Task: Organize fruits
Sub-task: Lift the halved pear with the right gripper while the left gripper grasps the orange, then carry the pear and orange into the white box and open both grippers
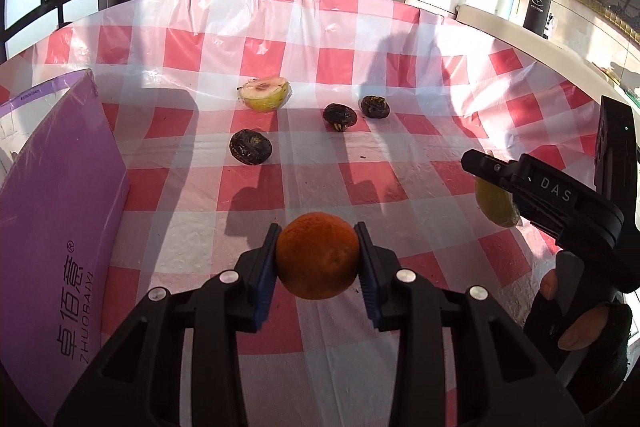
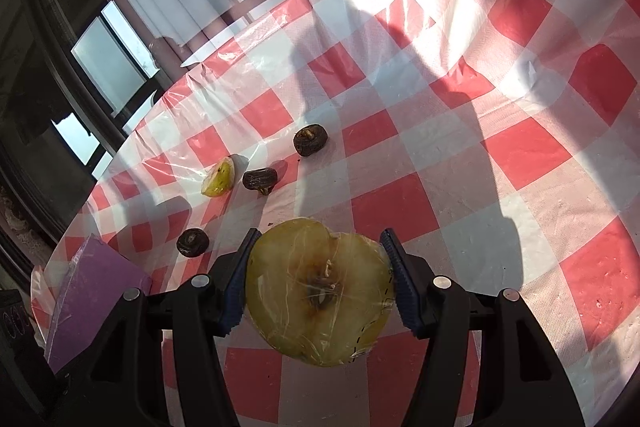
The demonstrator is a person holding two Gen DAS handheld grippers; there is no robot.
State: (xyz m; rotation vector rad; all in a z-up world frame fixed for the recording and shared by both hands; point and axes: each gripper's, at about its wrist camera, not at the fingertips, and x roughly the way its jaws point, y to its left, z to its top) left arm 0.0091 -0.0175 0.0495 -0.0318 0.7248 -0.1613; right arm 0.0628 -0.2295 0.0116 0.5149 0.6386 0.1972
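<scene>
Left gripper [image 1: 318, 257]: jaws clamped on round orange citrus fruit [image 1: 317, 255], six o'clock; right gripper [image 2: 320, 279]: jaws closed on film-wrapped yellow apple half [image 2: 320, 291]. Beyond, twelve o'clock on the red-checked plastic-covered worktop [image 1: 400, 187]: three dark wrinkled fruits [image 1: 251, 147], second apple half [image 1: 266, 93]. Step judged mid-carry; next needs placing both, perhaps by the purple cardboard box [image 1: 60, 227], nine o'clock.

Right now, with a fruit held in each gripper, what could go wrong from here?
1. The orange is round and pinched only at its sides by the left gripper; it might roll out if tilted.
2. The apple half in the right gripper is wrapped in slick film, so it may slip between the fingers.
3. The right gripper sits close beside the left one; swinging toward the purple box could knock them together.
</scene>
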